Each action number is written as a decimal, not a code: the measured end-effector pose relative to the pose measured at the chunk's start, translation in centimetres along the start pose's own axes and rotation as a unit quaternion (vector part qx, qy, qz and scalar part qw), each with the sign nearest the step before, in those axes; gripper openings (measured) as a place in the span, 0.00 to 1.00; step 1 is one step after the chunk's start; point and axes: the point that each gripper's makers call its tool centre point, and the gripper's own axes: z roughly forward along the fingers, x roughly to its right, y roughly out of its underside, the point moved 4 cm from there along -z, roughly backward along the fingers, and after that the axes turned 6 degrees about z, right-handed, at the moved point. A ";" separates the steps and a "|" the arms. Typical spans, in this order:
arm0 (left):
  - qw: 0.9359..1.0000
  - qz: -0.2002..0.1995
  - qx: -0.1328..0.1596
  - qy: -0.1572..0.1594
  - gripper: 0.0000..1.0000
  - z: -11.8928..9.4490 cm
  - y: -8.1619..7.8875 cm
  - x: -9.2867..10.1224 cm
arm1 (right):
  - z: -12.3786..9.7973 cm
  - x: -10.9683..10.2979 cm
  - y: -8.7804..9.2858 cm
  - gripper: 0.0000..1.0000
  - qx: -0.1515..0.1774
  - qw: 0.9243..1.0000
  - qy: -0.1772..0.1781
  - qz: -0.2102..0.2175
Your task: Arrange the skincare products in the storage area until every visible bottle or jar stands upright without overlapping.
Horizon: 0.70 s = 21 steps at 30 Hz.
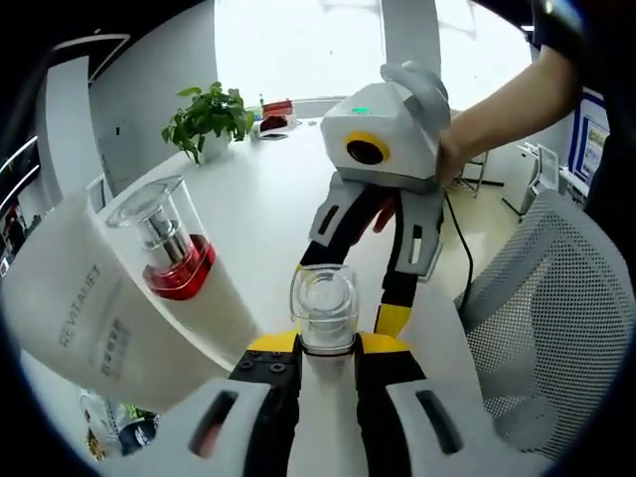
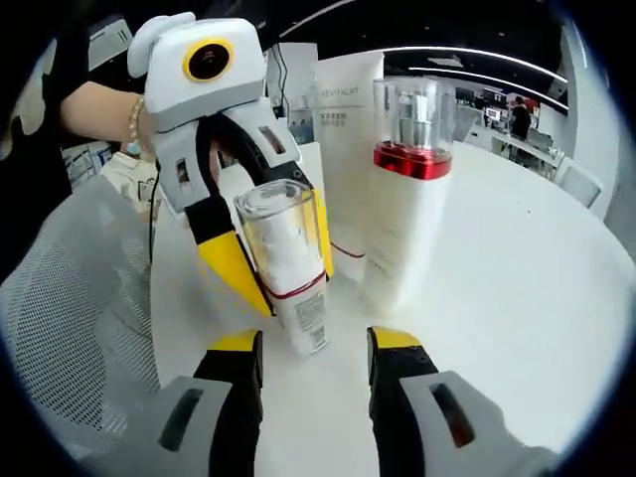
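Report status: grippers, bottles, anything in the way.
Left gripper shut on small bottle. Right gripper open, facing it. Tall bottle upright beside it, white box behind.

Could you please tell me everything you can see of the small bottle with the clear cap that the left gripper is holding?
The small bottle is a slim white cylinder topped by a clear plastic cap, with a thin red band and fine print low on its body. It leans slightly, its base at the white table. The left gripper is shut on it, yellow-tipped jaws pressing either side. The right gripper is open just short of it. A taller red-collared pump bottle stands close behind, apart.
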 end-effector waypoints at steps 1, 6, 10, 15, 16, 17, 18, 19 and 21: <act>1.000 0.000 0.001 0.000 0.20 0.1 0.0 -0.2 | -0.1 0.2 0.2 0.45 0.001 1.000 0.005 0.006; 1.000 0.001 -0.001 -0.003 0.20 0.5 0.0 -0.9 | -0.8 0.7 0.7 0.53 0.013 0.999 0.025 0.031; 1.000 0.003 -0.002 -0.003 0.20 0.7 0.1 -1.2 | -1.3 1.0 1.1 0.57 0.015 0.998 0.035 0.041; 1.000 0.001 -0.004 -0.002 0.20 0.9 0.2 -1.5 | -1.9 1.2 1.4 0.58 0.021 0.997 0.044 0.055; 1.000 0.002 -0.004 -0.002 0.20 1.0 0.2 -1.4 | -2.0 1.2 1.5 0.58 0.022 0.997 0.045 0.057; 1.000 0.003 -0.005 -0.002 0.20 1.0 0.2 -1.4 | -2.0 1.2 1.5 0.58 0.023 0.997 0.046 0.059; 1.000 0.003 -0.005 -0.002 0.20 1.0 0.2 -1.4 | -2.1 1.2 1.6 0.58 0.023 0.997 0.047 0.061; 1.000 0.003 -0.005 -0.002 0.20 1.0 0.2 -1.4 | -2.1 1.2 1.6 0.58 0.023 0.997 0.047 0.061; 1.000 0.001 -0.005 -0.001 0.20 1.0 0.2 -1.4 | -2.1 1.1 1.7 0.58 0.022 0.997 0.047 0.062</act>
